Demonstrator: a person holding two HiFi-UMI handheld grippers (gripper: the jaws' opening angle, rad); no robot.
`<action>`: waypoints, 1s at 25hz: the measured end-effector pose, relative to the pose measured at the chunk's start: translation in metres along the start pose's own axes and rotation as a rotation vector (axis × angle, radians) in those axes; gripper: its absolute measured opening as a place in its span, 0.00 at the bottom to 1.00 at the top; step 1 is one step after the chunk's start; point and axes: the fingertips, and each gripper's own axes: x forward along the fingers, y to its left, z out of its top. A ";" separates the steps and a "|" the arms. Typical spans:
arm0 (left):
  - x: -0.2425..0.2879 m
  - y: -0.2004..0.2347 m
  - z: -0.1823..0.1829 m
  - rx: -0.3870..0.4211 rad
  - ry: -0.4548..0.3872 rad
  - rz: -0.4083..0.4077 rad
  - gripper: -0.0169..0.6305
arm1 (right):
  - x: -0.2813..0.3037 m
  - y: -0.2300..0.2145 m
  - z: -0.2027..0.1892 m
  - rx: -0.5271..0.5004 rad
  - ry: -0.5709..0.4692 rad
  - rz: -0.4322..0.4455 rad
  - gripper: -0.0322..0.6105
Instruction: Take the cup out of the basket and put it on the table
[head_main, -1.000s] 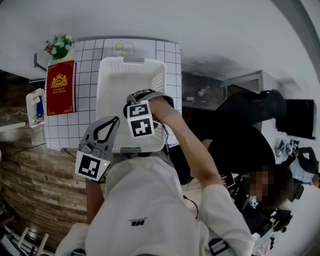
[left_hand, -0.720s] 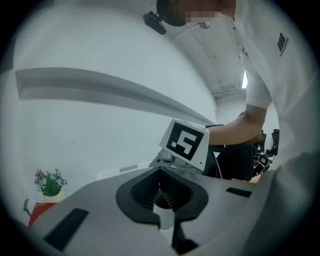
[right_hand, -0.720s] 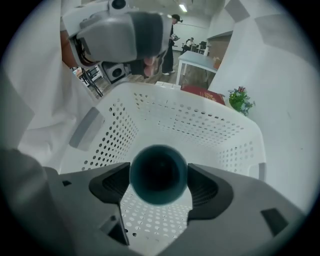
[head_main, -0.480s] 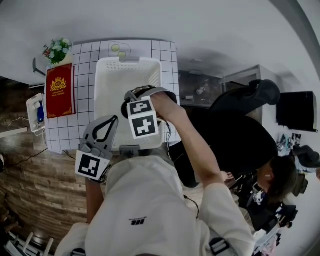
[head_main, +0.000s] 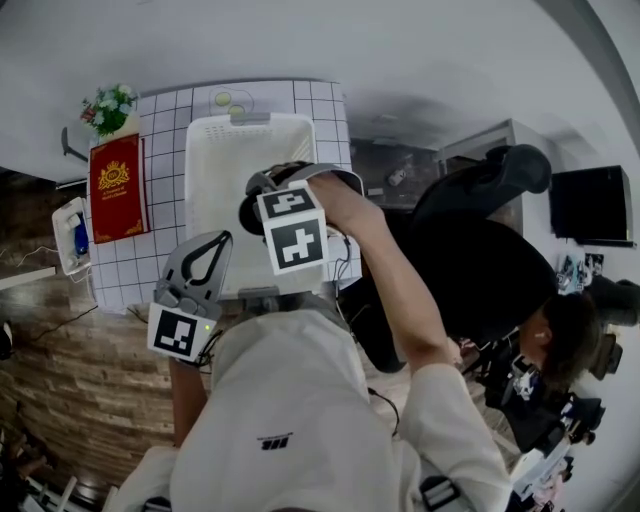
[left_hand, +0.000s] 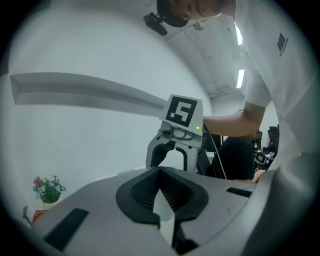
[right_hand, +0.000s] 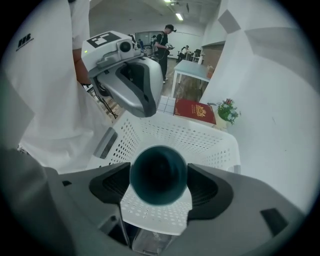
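One basket, seemingly one cup

The cup is dark teal, the perforated basket white, the book red.

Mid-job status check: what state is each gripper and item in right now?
Right gripper: shut on the cup.
Cup: held over the basket, not yet on the table.
Left gripper: shut, empty.
Basket: upright on the table.
Red book: closed, lying flat.
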 end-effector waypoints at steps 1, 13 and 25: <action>-0.001 0.000 0.001 0.003 -0.002 -0.003 0.04 | -0.004 0.000 0.001 0.002 -0.002 -0.002 0.62; 0.003 -0.010 0.009 0.023 -0.021 -0.060 0.04 | -0.045 0.008 -0.003 0.045 0.002 -0.042 0.61; 0.023 -0.034 0.020 0.045 -0.042 -0.152 0.04 | -0.091 0.024 -0.029 0.135 0.012 -0.109 0.61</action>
